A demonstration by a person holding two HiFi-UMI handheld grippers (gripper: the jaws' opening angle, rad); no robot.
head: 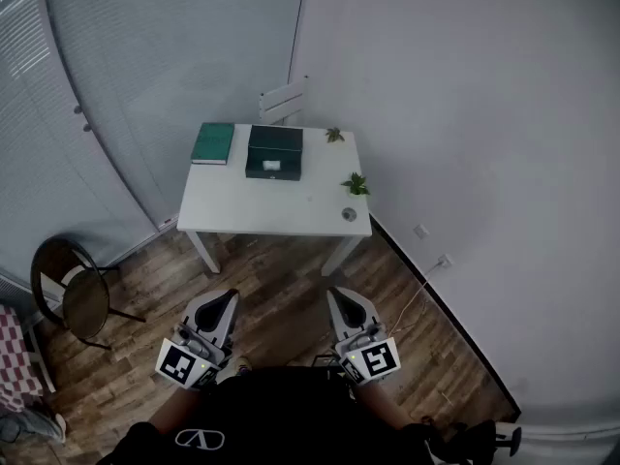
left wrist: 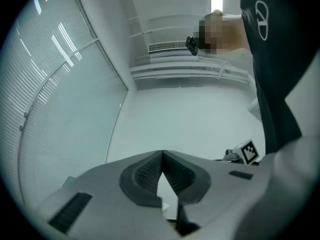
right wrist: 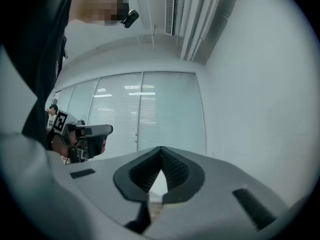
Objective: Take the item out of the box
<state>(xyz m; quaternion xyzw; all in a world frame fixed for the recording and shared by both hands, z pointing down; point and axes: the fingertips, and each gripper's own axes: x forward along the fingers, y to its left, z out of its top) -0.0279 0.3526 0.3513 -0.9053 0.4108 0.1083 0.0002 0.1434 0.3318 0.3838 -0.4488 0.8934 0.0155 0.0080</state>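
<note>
— So, where is the box (head: pixel 274 152)?

— On the white bench (head: pixel 291 216), toward the back edge. It is dark green with a pale label on the front. Its lid looks closed, so the item inside does not show.

— What lies round the box?

— A flat green book (head: pixel 213 143) sits just left of it, a narrow gap between them. One small plant (head: pixel 334 135) stands off its back right corner. A second plant (head: pixel 356 184) is right of the box and nearer the person. A small round thing (head: pixel 349 214) lies nearer still, and I cannot tell what it is. A white chair (head: pixel 283 100) stands behind the box, past the bench.

— And off the bench?

— A round stool (head: pixel 82 298) is on the wood floor (head: pixel 281 269), far left of the box.

— The grippers?

— The left gripper (head: pixel 223 301) and right gripper (head: pixel 339 298) are held side by side over the floor, well short of the box and close to the person's dark shirt.

— Jaws?

— In the left gripper view the jaws are pressed together at the tips with nothing between them, facing a pale wall. The right gripper view shows the same: tips meeting, nothing pinched, blinds beyond.
</note>
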